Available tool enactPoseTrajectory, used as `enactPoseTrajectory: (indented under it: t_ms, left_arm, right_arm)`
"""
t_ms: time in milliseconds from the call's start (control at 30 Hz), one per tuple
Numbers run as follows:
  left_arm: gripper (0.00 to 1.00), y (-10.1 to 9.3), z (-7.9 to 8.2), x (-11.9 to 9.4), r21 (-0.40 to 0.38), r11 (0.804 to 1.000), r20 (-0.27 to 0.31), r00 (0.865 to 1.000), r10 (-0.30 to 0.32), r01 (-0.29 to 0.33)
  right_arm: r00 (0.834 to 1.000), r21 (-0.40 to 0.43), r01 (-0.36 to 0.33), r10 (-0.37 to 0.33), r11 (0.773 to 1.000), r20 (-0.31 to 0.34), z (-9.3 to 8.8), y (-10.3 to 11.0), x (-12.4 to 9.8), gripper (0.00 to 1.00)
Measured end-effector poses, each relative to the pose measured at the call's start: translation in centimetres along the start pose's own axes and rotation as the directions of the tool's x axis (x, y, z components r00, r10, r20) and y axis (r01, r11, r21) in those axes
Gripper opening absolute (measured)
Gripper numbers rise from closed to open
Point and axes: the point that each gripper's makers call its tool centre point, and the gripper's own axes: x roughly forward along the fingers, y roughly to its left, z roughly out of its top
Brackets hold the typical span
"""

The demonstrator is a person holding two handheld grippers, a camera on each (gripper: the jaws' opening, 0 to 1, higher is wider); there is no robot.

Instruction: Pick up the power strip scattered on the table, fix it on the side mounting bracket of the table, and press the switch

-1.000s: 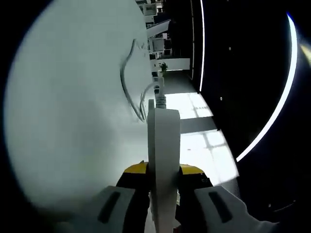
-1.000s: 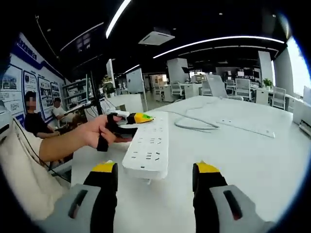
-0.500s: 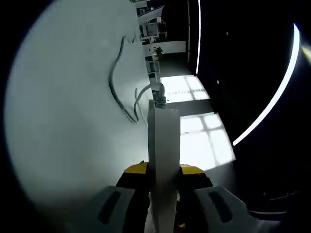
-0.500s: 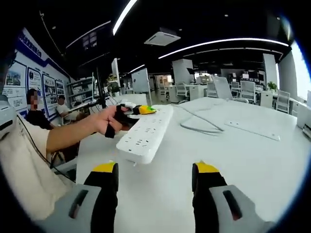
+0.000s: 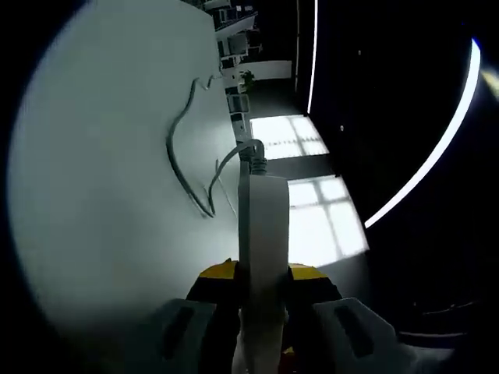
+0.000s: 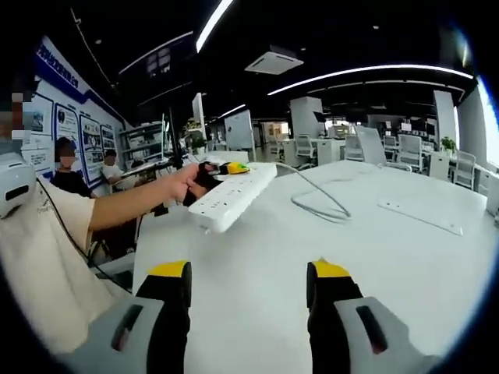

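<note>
Behind the raised power strip [image 6: 232, 195] — looped cable [image 6: 321, 204].

Ceiling strips light a dim, fisheye-bent office.
Long white ceiling light strips [image 6: 366, 70] glow overhead; bright windows [image 5: 300, 183] glare; the pale glossy tabletop [image 6: 327, 257] reflects softly, edges curving.

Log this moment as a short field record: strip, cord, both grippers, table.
power strip: white, lifted off the table, sockets showing in the right gripper view
cord: trails from the strip's far end onto the table
left gripper: shut on the power strip
right gripper: open, holding nothing
table: white; flat white plate lies on it
</note>
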Motion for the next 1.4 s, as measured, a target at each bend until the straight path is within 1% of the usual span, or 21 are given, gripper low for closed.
enactPoseTrajectory:
  t_ms: [167, 233, 300, 367, 467, 533, 567, 667, 733, 767, 833, 867, 900, 1000, 1033, 1067, 1100, 1133, 1167, 1333, 1400]
  left_arm:
    - [0.25, -0.3, 0.3, -1.3, 0.001, 1.000, -0.050, 0.998, -0.030, 0.030]
    - [0.25, -0.5, 0.5, -1.6, 0.002, 0.999, -0.055, 0.998, -0.038, 0.038]
    - [0.25, -0.5, 0.7, -2.0, 0.002, 0.999, -0.068, 0.997, -0.038, 0.038]
    - [0.25, -0.3, 1.7, -2.3, 0.006, 0.999, -0.088, 0.996, -0.032, 0.033]
    - [0.25, -0.2, 1.7, -2.9, 0.011, 0.999, -0.113, 0.993, -0.029, 0.030]
    - [0.25, -0.2, 2.1, -3.3, 0.010, 0.999, -0.125, 0.992, -0.030, 0.031]
    - [0.25, -0.2, 1.9, -3.6, 0.012, 0.999, -0.130, 0.991, -0.032, 0.034]
    - [0.25, -0.3, 1.9, -4.2, 0.011, 0.999, -0.139, 0.990, -0.037, 0.038]
    - [0.25, -0.3, 2.4, -4.7, 0.010, 0.999, -0.145, 0.989, -0.037, 0.038]
    - [0.25, -0.3, 2.7, -5.0, 0.025, 0.999, -0.163, 0.986, -0.038, 0.042]
    - [0.25, -0.2, 3.1, -5.5, 0.032, 0.999, -0.181, 0.983, -0.033, 0.039]
    - [0.25, -0.2, 3.2, -5.8, 0.034, 0.999, -0.196, 0.980, -0.032, 0.039]
    - [0.25, -0.2, 3.2, -5.8, 0.034, 0.999, -0.197, 0.980, -0.033, 0.040]
    - [0.25, -0.3, 2.8, -6.7, 0.033, 0.998, -0.225, 0.974, -0.035, 0.043]
    - [0.25, 0.0, 3.5, -6.8, 0.026, 0.999, -0.228, 0.973, -0.041, 0.048]
    - [0.25, 0.1, 3.9, -7.0, 0.018, 0.998, -0.229, 0.972, -0.047, 0.053]
    - [0.25, 0.1, 3.4, -7.2, 0.012, 0.998, -0.236, 0.970, -0.051, 0.056]
    - [0.25, 0.2, 3.4, -7.5, 0.008, 0.998, -0.240, 0.969, -0.052, 0.056]
    - [0.25, 0.2, 2.9, -7.7, 0.010, 0.998, -0.244, 0.968, -0.051, 0.056]
    - [0.25, 1.2, 3.3, -9.7, 0.000, 0.999, -0.255, 0.966, -0.038, 0.039]
    - [0.25, 1.4, 3.2, -10.3, -0.008, 0.999, -0.261, 0.965, -0.041, 0.041]
  right_arm:
    - [0.999, -0.016, -0.038, 0.038, 0.999, -0.001, 0.4, 1.2, 0.9, 0.55]
    - [0.999, -0.021, -0.051, 0.051, 0.998, -0.003, 0.5, 1.6, 1.1, 0.55]
    - [0.998, -0.024, -0.065, 0.065, 0.998, -0.004, 0.5, 2.0, 1.4, 0.55]
    - [0.997, -0.019, -0.083, 0.083, 0.996, 0.000, 0.6, 2.5, 1.7, 0.55]
    - [0.995, -0.021, -0.096, 0.096, 0.995, 0.001, 0.6, 2.9, 1.7, 0.55]
    - [0.995, -0.022, -0.100, 0.100, 0.995, 0.000, 0.5, 3.2, 1.9, 0.55]
    - [0.995, -0.023, -0.103, 0.103, 0.994, -0.001, 0.5, 3.4, 2.0, 0.55]
    - [0.994, -0.024, -0.107, 0.107, 0.994, -0.005, 0.4, 3.2, 2.1, 0.55]
    - [0.994, -0.024, -0.109, 0.109, 0.994, -0.010, 0.2, 3.2, 2.2, 0.55]
    - [0.993, -0.024, -0.114, 0.114, 0.993, -0.012, 0.1, 3.2, 2.3, 0.55]
    - [0.993, -0.021, -0.118, 0.118, 0.993, -0.012, -0.1, 3.3, 2.6, 0.54]
    - [0.992, -0.017, -0.122, 0.122, 0.992, -0.012, -0.2, 3.3, 2.7, 0.54]
    - [0.992, -0.016, -0.123, 0.123, 0.992, -0.012, -0.2, 3.4, 2.8, 0.54]
    - [0.991, -0.009, -0.134, 0.133, 0.991, -0.012, -0.5, 3.6, 3.4, 0.54]
    - [0.991, -0.007, -0.137, 0.137, 0.991, -0.012, -0.5, 3.7, 3.5, 0.54]
    - [0.990, -0.006, -0.140, 0.140, 0.990, -0.010, -0.5, 3.6, 3.6, 0.54]
    - [0.990, -0.004, -0.144, 0.144, 0.990, -0.010, -0.5, 3.7, 3.8, 0.54]
    - [0.989, -0.005, -0.148, 0.148, 0.989, -0.008, -0.5, 3.8, 3.9, 0.54]
    - [0.988, -0.005, -0.152, 0.152, 0.988, -0.006, -0.4, 4.0, 4.1, 0.54]
    - [0.987, -0.009, -0.162, 0.162, 0.987, 0.007, 0.1, 4.2, 4.1, 0.54]
    - [0.987, -0.010, -0.162, 0.162, 0.987, 0.013, 0.3, 4.3, 4.3, 0.53]
